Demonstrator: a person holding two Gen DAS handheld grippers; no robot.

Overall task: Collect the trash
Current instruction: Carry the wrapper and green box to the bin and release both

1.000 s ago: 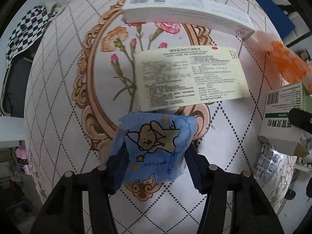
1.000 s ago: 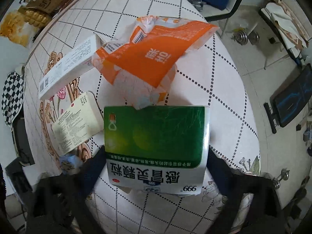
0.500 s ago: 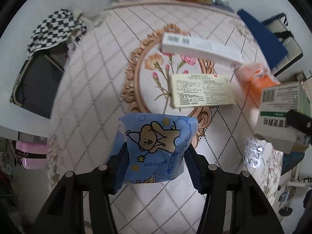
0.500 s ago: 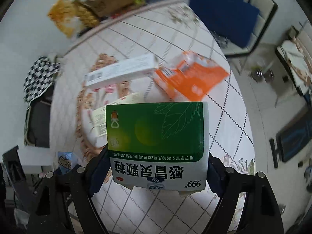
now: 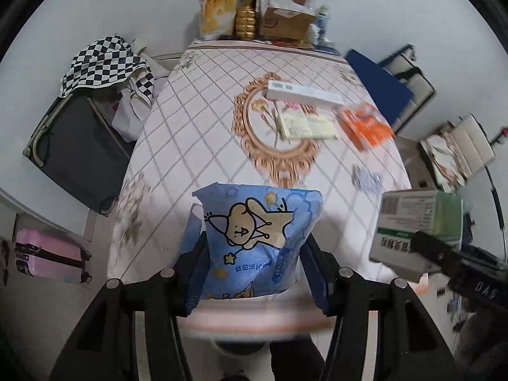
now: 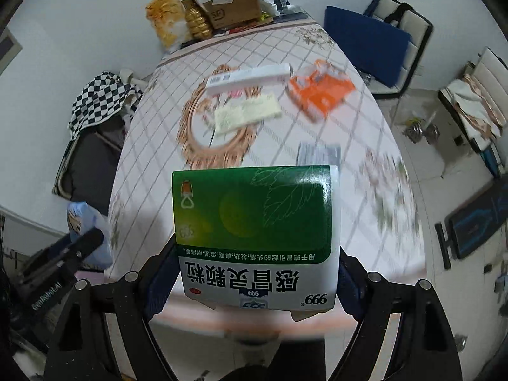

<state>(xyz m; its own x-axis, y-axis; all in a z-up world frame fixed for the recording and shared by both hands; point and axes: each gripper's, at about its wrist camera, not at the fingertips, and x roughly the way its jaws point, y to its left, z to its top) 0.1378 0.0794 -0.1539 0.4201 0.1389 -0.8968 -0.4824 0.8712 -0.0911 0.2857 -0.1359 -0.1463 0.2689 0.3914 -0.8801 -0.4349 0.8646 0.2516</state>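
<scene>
Above the near edge of the pink diamond-patterned oval table point(image 5: 197, 133), our left gripper point(image 5: 254, 247) clamped a blue cartoon-printed plastic packet point(image 5: 254, 238); our right gripper point(image 6: 257, 254) clamped a green-and-white cardboard medicine box point(image 6: 254, 222), its barcoded side visible only from the left wrist.

— Can you read that cream leaflet point(image 5: 307, 126) on the table point(image 5: 203, 120)?

— No, the print's far too small. The near table edge is smeared, too.

— And that silvery thing point(image 6: 318, 155) behind the green box point(image 6: 254, 222)?

— Half hidden and blurred; can't tell what it is. The box blocks the tablecloth below it.
</scene>
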